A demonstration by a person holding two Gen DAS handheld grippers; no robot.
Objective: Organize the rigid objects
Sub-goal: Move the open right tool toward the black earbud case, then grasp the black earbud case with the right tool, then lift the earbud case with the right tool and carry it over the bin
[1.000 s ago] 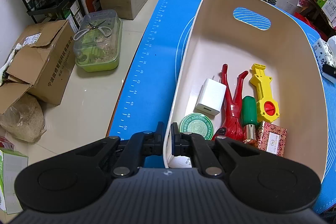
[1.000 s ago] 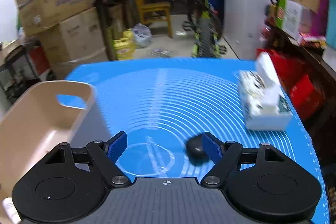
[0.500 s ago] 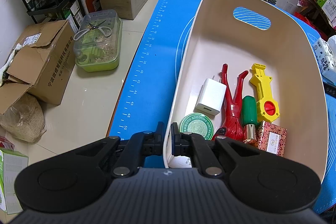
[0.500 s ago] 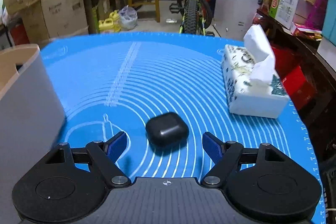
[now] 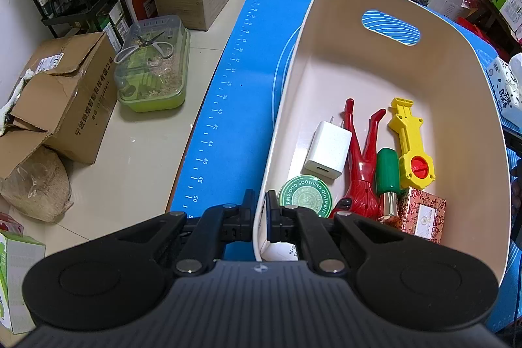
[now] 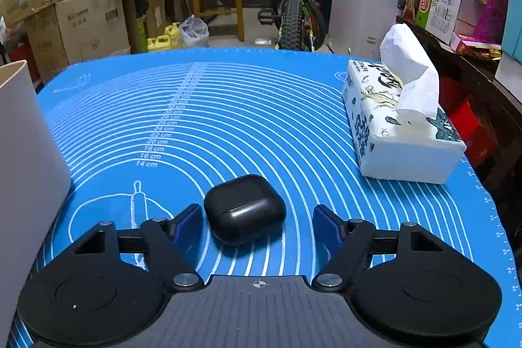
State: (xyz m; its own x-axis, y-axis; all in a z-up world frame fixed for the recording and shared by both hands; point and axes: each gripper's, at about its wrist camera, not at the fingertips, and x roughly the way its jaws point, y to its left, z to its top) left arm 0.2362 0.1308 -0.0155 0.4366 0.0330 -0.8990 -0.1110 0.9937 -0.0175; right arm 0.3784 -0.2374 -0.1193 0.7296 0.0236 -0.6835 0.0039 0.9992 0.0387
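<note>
Item: black earbud case (image 6: 244, 209), lying on the blue mat (image 6: 261, 106) of the worktop, beside the beige bin (image 5: 391, 70).
Right gripper (image 6: 257, 224): fingers closing, the case between them, pads not yet touching.
Left gripper (image 5: 260, 214): fingers pinching the bin's near wall.
Handling: centre the case, since the left pad sits nearer; squeeze its flat sides and lift straight.

You can read "RAWOOD SOOTHING OINTMENT" round the green tin (image 5: 305, 196) in the bin. Along the blue mat (image 5: 228, 106) edge runs a ruler — 34, 36, 38, 40, 42, 44, 46, 48, 50. In the right wrist view the mat's rings are marked 14 cm, 16 cm, 18 cm, 20 cm, 22 cm; higher ones blur.
</note>
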